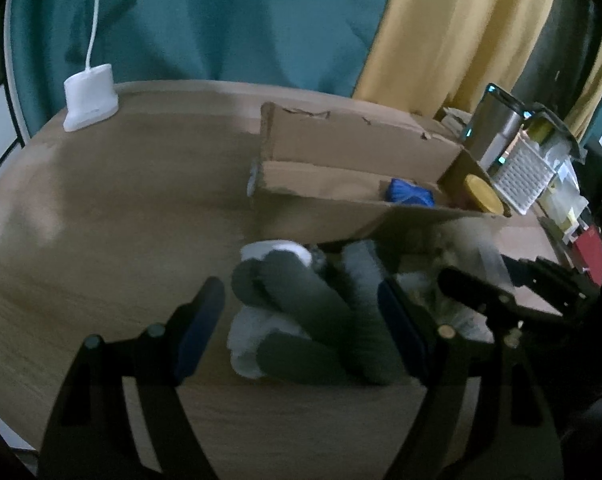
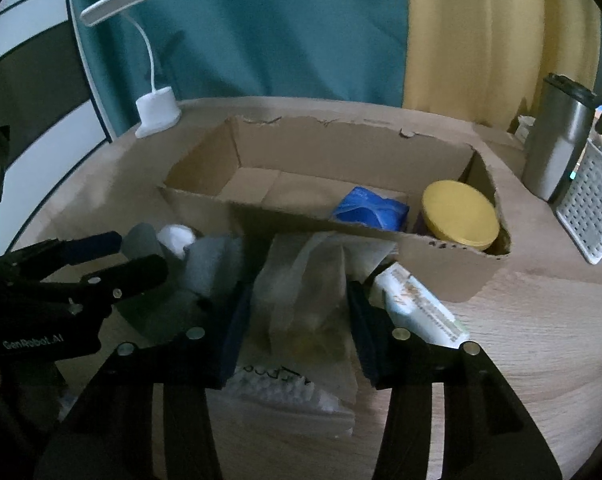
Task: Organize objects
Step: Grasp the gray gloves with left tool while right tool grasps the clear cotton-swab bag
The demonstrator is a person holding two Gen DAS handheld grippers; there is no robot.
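An open cardboard box (image 2: 441, 268) (image 1: 321, 216) stands on the wooden table; inside are a blue packet (image 2: 371, 208) (image 1: 409, 192) and a yellow-lidded jar (image 2: 459, 214) (image 1: 483, 196). In front of it lies a pile: grey and white socks (image 1: 301, 312) (image 2: 209, 264), a clear plastic bag (image 2: 309, 300), a white tube (image 2: 417, 304). My left gripper (image 1: 301, 308) is open, fingers either side of the socks. My right gripper (image 2: 297, 320) is open around the plastic bag, not visibly squeezing it.
A white desk lamp (image 2: 155, 114) (image 1: 89, 98) stands at the table's far left. A steel flask (image 2: 557, 144) (image 1: 497, 128) and a white perforated basket (image 2: 593, 208) (image 1: 521, 176) stand right of the box. Teal and yellow curtains hang behind.
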